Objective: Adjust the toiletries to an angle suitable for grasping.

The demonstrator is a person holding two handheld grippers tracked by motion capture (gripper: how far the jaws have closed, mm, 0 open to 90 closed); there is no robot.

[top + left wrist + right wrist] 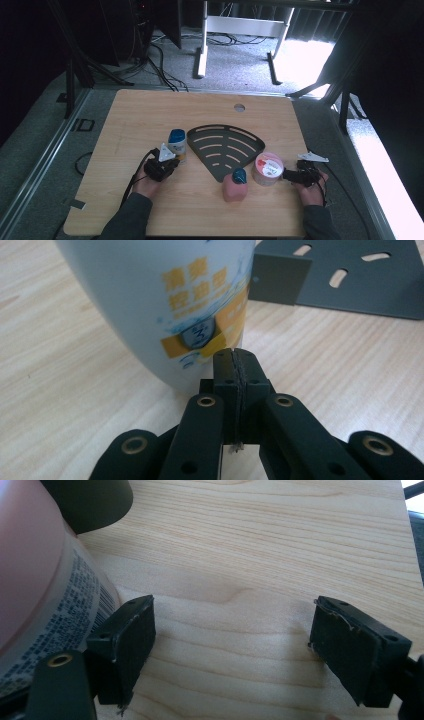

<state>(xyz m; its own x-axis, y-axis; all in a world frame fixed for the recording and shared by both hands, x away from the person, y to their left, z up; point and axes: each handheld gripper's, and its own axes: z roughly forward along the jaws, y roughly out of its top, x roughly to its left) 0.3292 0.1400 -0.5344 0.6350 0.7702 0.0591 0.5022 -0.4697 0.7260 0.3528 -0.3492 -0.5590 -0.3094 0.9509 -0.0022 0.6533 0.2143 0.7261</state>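
Note:
A white bottle (177, 145) with a blue cap and yellow print stands left of the dark fan-shaped slotted tray (225, 147). My left gripper (173, 161) sits just in front of its base. In the left gripper view the jaws (235, 362) are pressed together with nothing between them, their tips close to the bottle (190, 305). At the right, my right gripper (286, 175) points at a pink round tub (268, 169). Its jaws (232, 640) stand open over bare wood, and the tub (45, 590) lies outside the left pad (127, 637).
A pink bottle with a teal cap (235, 186) stands in front of the tray's point. The tray's corner (350, 280) lies behind the white bottle. The wooden table (150, 115) has a round hole (239, 107) at the back. Floor cables and desk legs lie beyond.

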